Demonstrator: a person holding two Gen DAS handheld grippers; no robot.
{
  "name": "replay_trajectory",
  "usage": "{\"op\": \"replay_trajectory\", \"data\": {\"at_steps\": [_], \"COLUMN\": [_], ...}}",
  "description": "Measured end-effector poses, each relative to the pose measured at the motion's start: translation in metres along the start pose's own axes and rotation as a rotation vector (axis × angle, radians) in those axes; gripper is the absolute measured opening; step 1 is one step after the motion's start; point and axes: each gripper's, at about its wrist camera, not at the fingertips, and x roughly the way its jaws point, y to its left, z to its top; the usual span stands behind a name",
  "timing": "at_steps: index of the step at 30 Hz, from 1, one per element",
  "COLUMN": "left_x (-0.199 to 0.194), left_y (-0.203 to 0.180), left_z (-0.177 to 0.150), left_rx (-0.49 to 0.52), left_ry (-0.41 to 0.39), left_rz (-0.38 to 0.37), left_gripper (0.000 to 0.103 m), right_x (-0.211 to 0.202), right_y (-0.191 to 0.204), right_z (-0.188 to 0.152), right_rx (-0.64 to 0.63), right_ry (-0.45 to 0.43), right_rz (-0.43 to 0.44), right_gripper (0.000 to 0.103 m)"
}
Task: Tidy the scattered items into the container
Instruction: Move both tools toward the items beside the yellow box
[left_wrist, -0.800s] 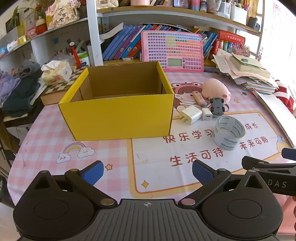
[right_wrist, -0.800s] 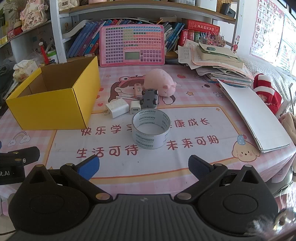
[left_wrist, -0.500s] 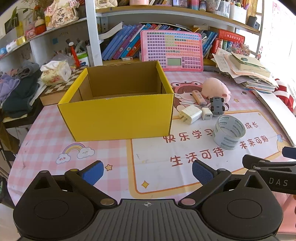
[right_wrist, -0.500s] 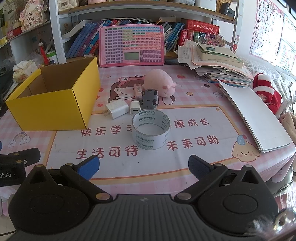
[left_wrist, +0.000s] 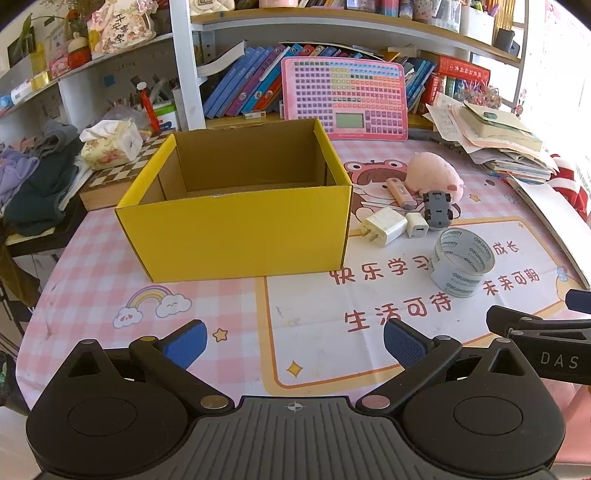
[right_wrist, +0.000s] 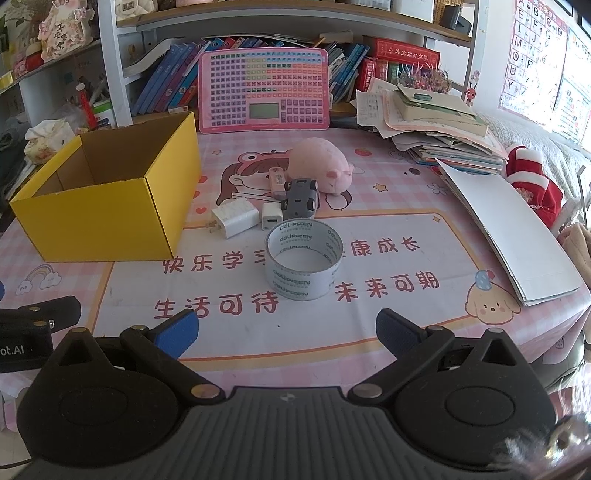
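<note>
Yellow box (left_wrist: 236, 236): apparently empty, floor partly hidden.
Tape roll (right_wrist: 303, 260): at 12 o'clock from right gripper (right_wrist: 286, 334), untouched.
Left gripper (left_wrist: 293, 343): jaws apart, nothing held.
Right gripper: jaws apart, nothing held.
Chargers (right_wrist: 236, 221), toy car (right_wrist: 300, 197), plush (right_wrist: 319, 164): left unpacked.

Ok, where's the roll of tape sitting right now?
In the right wrist view the tape roll stands on its edge on the printed table mat, straight ahead of the open right gripper, just in front of the small white charger and grey toy car.
</note>
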Motion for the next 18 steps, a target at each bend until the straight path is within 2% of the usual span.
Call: {"op": "replay_trajectory", "data": {"at_steps": [18], "left_x": [0.0040], "left_y": [0.0041], "left_z": [0.0028], "left_rx": [-0.003], "left_ry": [0.012], "left_rz": [0.000], "left_gripper": [0.103], "right_x": [0.0053], "right_y": [0.0061], "right_z": [0.0023], "right_rx": [0.001], "right_ry": [0.010], "right_rz": [0.014], "right_gripper": [0.103]}}
